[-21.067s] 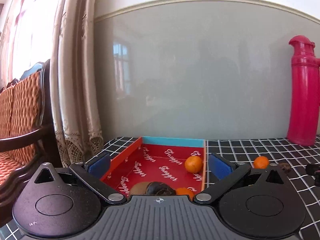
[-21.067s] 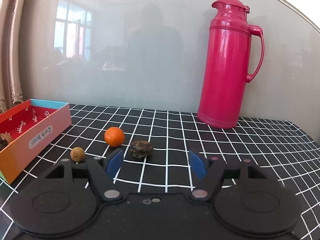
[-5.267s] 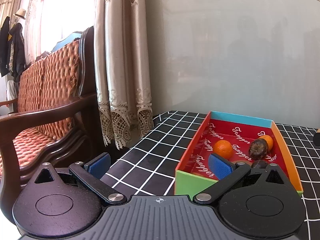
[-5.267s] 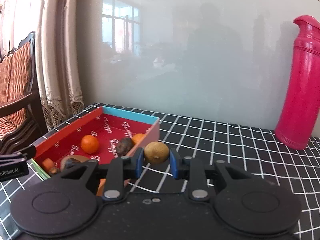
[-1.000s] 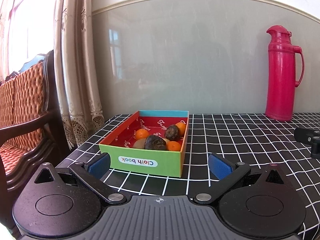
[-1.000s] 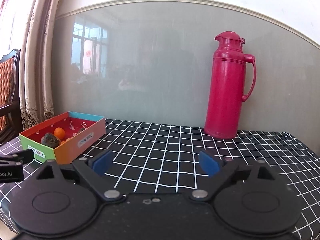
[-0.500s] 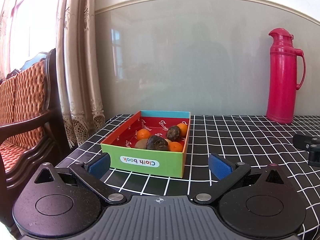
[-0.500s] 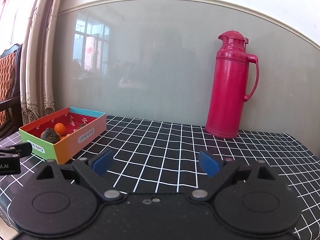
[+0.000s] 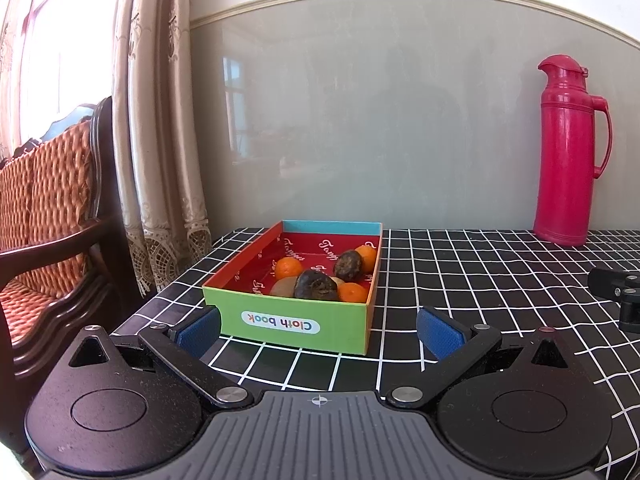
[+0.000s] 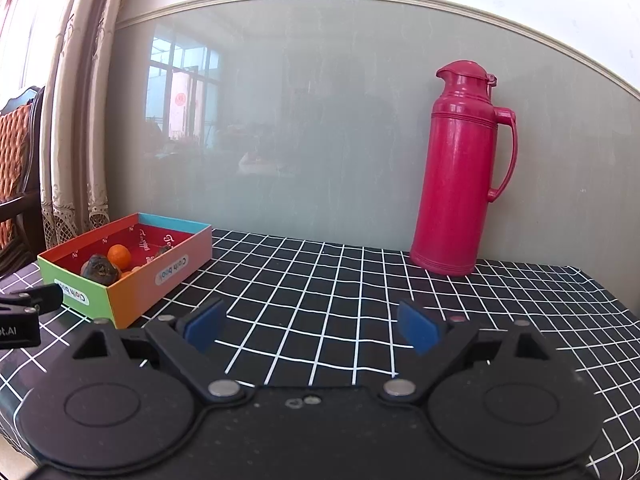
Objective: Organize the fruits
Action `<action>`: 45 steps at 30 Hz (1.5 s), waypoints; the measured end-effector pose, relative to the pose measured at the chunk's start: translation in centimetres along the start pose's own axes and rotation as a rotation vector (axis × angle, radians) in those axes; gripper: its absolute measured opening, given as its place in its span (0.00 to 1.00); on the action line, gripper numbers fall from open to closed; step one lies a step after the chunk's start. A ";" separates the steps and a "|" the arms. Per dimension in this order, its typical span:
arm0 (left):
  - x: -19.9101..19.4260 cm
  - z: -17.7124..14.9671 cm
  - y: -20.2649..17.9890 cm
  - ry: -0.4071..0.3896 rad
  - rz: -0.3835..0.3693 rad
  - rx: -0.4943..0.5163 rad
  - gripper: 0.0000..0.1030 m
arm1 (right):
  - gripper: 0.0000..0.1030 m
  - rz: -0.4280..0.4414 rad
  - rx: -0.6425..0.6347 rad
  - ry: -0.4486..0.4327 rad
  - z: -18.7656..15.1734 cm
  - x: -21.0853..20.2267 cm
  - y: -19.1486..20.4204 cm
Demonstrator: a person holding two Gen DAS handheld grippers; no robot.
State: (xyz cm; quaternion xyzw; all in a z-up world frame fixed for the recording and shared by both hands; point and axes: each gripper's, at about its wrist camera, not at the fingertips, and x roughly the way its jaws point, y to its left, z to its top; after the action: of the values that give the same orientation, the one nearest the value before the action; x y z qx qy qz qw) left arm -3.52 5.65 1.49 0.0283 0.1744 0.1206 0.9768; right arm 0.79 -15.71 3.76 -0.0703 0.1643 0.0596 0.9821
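you are looking at what reads as a finished job: every fruit in view is sitting inside the box (image 9: 294,322), which is resting on the checked surface (image 9: 460,280) at its far left, near the curtain (image 9: 160,140). in the left view three oranges are showing, one on the left (image 9: 289,268), one near the front (image 9: 352,293) and one at the far right wall (image 9: 368,258), along with two dark wrinkled fruits (image 9: 316,285) (image 9: 349,264) and a pale brown one (image 9: 283,289) tucked just beside the nearer dark one. nothing loose is lying on the squares around the box or out toward the red thermos (image 10: 460,172) at the far right, so by my judgement nothing is left to pick up.

your left claw (image 9: 320,326) is standing wide and carrying nothing, just short of the box's near wall. your right claw (image 10: 312,324) is also spread wide and empty, hanging over bare squares between the box and the thermos.

some things are staying hidden from you. the box's near wall is cutting off the lower halves of the front fruits, so anything small lying low behind it is not showing. both claw bodies are covering the nearest strip of surface, and the right view is only giving you a slanted glimpse into the box. the fruits' exact kinds are hard to make out.
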 end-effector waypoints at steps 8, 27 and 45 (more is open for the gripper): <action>0.0 0.0 0.0 0.000 0.000 -0.003 1.00 | 0.90 0.002 -0.003 0.001 -0.1 0.0 0.1; 0.1 0.0 -0.1 -0.001 0.000 0.001 1.00 | 0.90 0.003 -0.005 0.001 -0.1 0.0 0.1; 0.1 0.0 -0.5 -0.012 0.009 0.014 1.00 | 0.90 0.010 -0.001 -0.001 0.0 0.0 -0.2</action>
State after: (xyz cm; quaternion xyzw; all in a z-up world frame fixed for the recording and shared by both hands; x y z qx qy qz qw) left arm -3.31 5.21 1.36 0.0368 0.1691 0.1237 0.9771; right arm 0.83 -15.95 3.74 -0.0698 0.1640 0.0648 0.9818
